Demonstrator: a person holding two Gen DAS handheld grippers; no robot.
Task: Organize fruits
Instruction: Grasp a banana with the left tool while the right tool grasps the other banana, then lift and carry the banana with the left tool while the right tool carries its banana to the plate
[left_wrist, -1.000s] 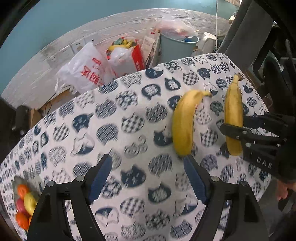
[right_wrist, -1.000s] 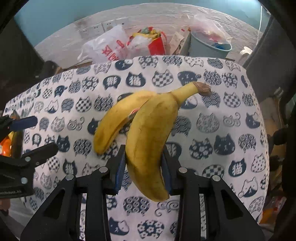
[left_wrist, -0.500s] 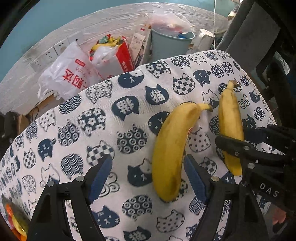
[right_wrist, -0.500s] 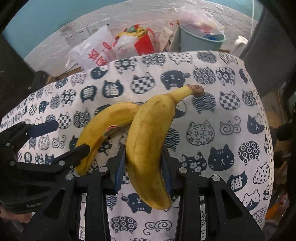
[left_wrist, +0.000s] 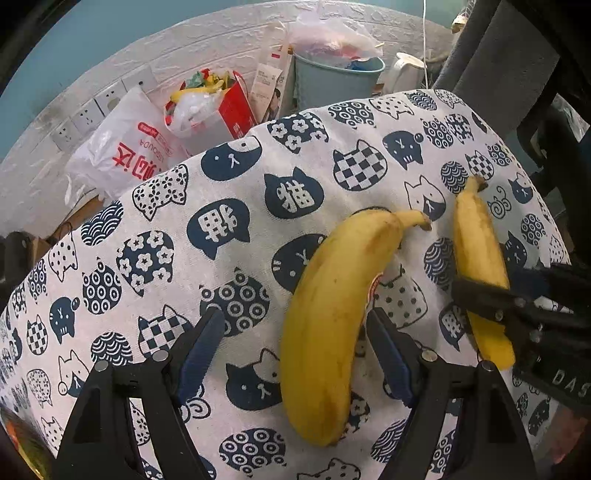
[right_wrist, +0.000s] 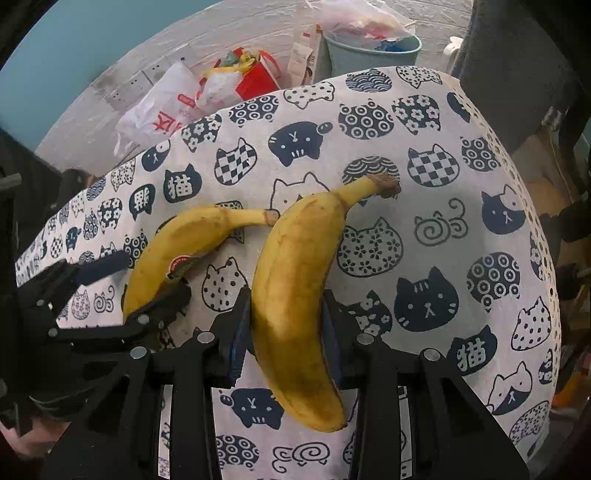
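Two yellow bananas are over a cat-print tablecloth (left_wrist: 229, 206). One banana (left_wrist: 332, 317) lies on the cloth between the spread fingers of my left gripper (left_wrist: 295, 350), nearer the right finger; it also shows in the right wrist view (right_wrist: 177, 251). My left gripper is open. My right gripper (right_wrist: 284, 332) is shut on the second banana (right_wrist: 295, 295), stem pointing away. That gripper and banana (left_wrist: 480, 254) show at the right of the left wrist view. My left gripper (right_wrist: 122, 291) shows at the left of the right wrist view.
Beyond the table's far edge stand a white plastic bag (left_wrist: 122, 155), a red bag (left_wrist: 221, 110) and a blue bin (left_wrist: 332, 81) against a white wall. A dark chair (left_wrist: 517, 55) is at the right. Coloured fruit (left_wrist: 22, 443) shows at the bottom left corner.
My left gripper has moved forward and right until the lying banana sits between its fingers. My right gripper, still holding its banana, has come lower and closer to the cloth.
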